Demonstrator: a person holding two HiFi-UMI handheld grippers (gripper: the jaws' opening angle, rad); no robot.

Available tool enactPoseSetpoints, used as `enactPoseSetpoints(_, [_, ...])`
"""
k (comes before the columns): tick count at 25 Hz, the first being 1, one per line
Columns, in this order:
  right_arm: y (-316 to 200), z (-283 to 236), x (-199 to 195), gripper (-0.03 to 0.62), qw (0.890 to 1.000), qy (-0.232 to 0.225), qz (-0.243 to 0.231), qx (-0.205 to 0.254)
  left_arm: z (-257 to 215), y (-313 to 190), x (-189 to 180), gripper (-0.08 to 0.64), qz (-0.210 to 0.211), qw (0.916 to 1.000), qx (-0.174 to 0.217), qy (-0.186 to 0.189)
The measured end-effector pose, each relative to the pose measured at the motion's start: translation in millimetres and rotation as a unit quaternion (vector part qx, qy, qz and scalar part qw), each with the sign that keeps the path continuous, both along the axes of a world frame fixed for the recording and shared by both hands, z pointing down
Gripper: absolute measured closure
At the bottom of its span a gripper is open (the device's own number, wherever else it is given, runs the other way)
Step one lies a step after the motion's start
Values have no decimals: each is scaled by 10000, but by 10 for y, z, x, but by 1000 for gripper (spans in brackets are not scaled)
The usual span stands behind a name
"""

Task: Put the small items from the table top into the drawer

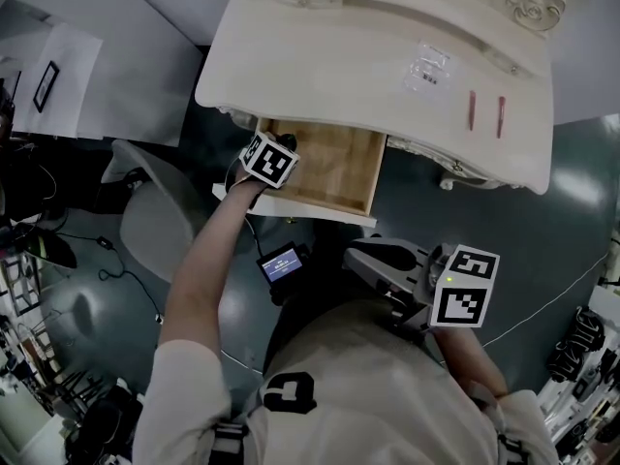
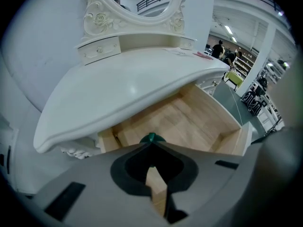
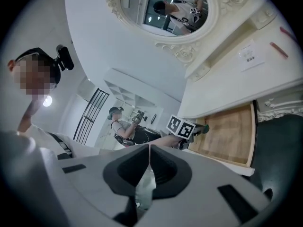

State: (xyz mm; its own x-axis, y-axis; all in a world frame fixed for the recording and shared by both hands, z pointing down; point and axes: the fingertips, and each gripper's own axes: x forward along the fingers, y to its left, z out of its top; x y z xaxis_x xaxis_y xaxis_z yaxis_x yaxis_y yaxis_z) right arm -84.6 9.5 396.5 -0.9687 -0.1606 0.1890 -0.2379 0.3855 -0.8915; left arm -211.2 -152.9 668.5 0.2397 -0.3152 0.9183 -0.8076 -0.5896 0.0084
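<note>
Head view: the left gripper (image 1: 281, 148) hung over the near left corner of the open drawer (image 1: 334, 168), pointing steeply down, with its marker cube on top. The jaws could not be read from here. The right gripper (image 1: 354, 257) was held well clear of the drawer's front, close to the person's body and roughly level. On the dressing table (image 1: 320, 56) above the drawer, two red sticks (image 1: 472, 109) lay side by side towards its right end. A clear packet (image 1: 428, 69) lay just beyond them.

Left gripper view: the left gripper (image 2: 150, 143) had its jaws closed, with a small green item (image 2: 151, 137) pinched at the very tips (only a rounded green edge showed). The item sat above the drawer (image 2: 189, 122), over its wooden floor near the front. The table's oval mirror (image 2: 137, 4), unseen from the head view, stood behind the drawer.

Right gripper view: the right gripper (image 3: 148, 148) had its jaws closed together with nothing between them. Only this view showed the left gripper (image 3: 199, 129) side-on at the drawer's (image 3: 232, 131) edge, with the green item (image 3: 208, 127) at its tip. The red sticks (image 3: 278, 49) lay on the table top above the drawer.
</note>
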Motion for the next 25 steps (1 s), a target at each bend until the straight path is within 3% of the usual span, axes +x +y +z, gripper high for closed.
enactPoseSetpoints(9, [6, 62, -57, 563, 10000, 49, 38, -54, 91, -76, -2, 503, -59, 10000, -9, -48])
enactPoseSetpoints(25, [-39, 118, -25, 563, 9993, 218, 296, -101, 326, -152, 91, 503, 271, 9992, -263, -148])
